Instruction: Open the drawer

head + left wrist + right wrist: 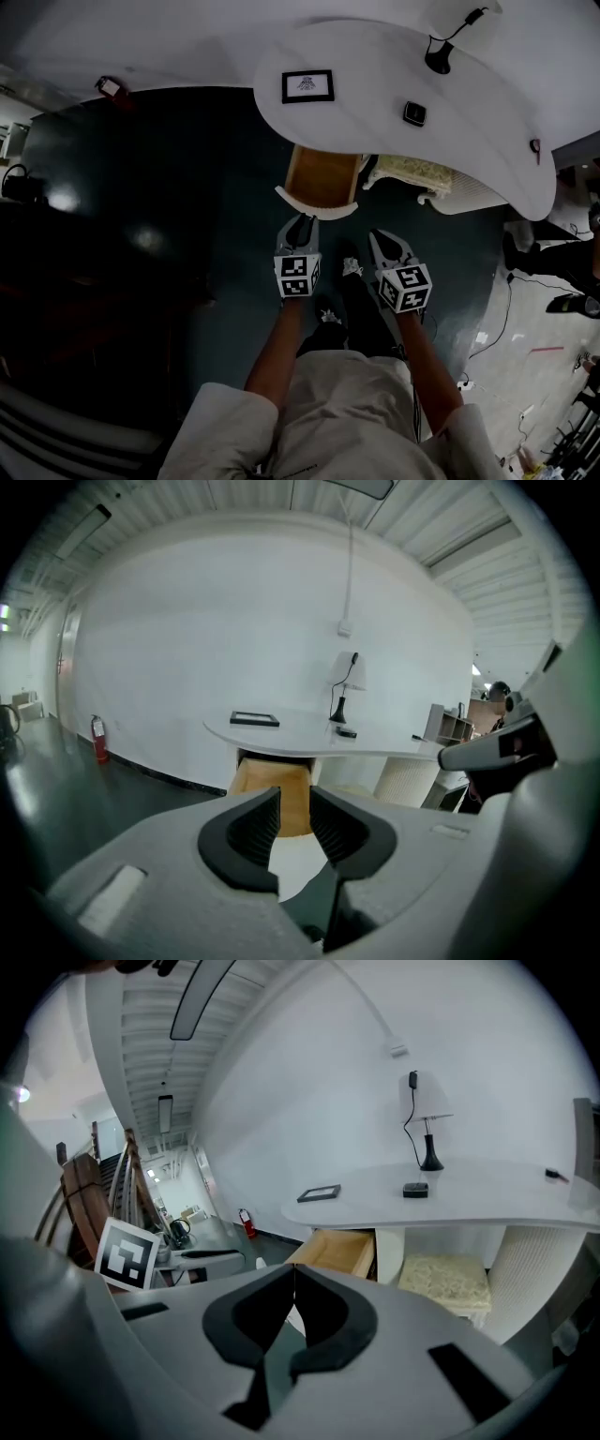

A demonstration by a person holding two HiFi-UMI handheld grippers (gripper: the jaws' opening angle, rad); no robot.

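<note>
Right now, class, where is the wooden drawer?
In the head view, the wooden drawer juts out from under the white desk, left of the cushioned stool, just ahead of the left gripper.

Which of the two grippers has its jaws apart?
The left gripper: its jaws stand apart with nothing gripped between them, while the right gripper has its jaw tips touching.
</note>
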